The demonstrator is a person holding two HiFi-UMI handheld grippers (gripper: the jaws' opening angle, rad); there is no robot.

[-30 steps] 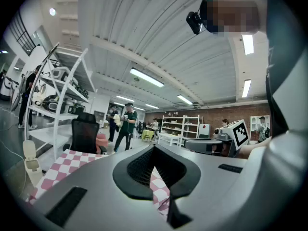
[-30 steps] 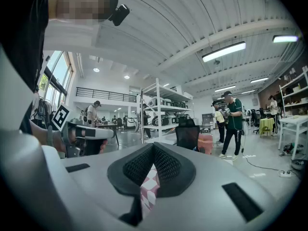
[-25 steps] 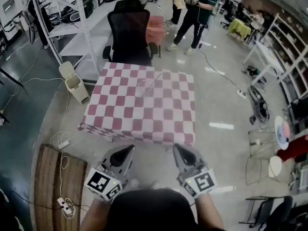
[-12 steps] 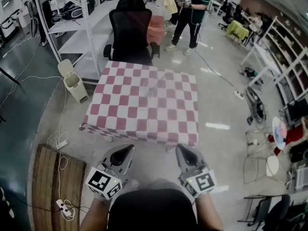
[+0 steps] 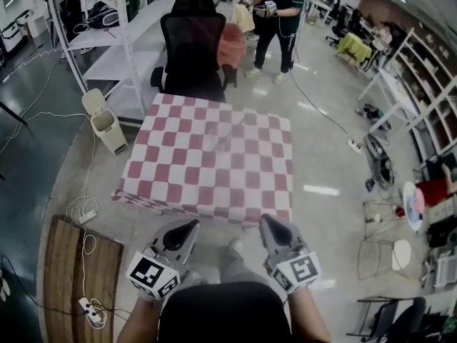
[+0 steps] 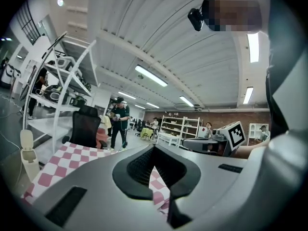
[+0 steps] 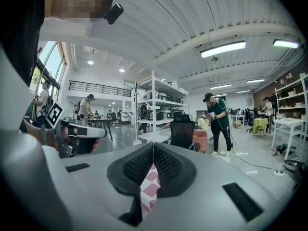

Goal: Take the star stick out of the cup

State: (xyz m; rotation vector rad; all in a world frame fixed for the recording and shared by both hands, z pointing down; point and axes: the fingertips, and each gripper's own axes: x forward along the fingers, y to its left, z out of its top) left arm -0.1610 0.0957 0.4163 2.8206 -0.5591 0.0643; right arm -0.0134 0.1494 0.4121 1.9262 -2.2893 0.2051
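Note:
A table with a red-and-white checked cloth (image 5: 207, 170) stands ahead of me. Near its middle is a faint pale shape (image 5: 223, 131), too small to tell as a cup or a stick. My left gripper (image 5: 191, 224) and right gripper (image 5: 265, 221) hang side by side just short of the table's near edge, close to my body. Both are shut with nothing between their jaws. In the left gripper view the left gripper (image 6: 154, 154) shows its tips meeting over the checked cloth. The right gripper view shows the right gripper (image 7: 153, 146) the same way.
A black office chair (image 5: 193, 48) stands at the table's far side, with a pink seat behind it. A person (image 5: 275, 20) stands farther back holding grippers. A white bin (image 5: 103, 123) and metal shelving (image 5: 93, 20) are at the left. A wooden board (image 5: 68, 277) and cables lie at the near left.
The head view has shifted a little, so the table sits slightly lower in the picture. The person in the background has moved. Both grippers stay shut in the same place.

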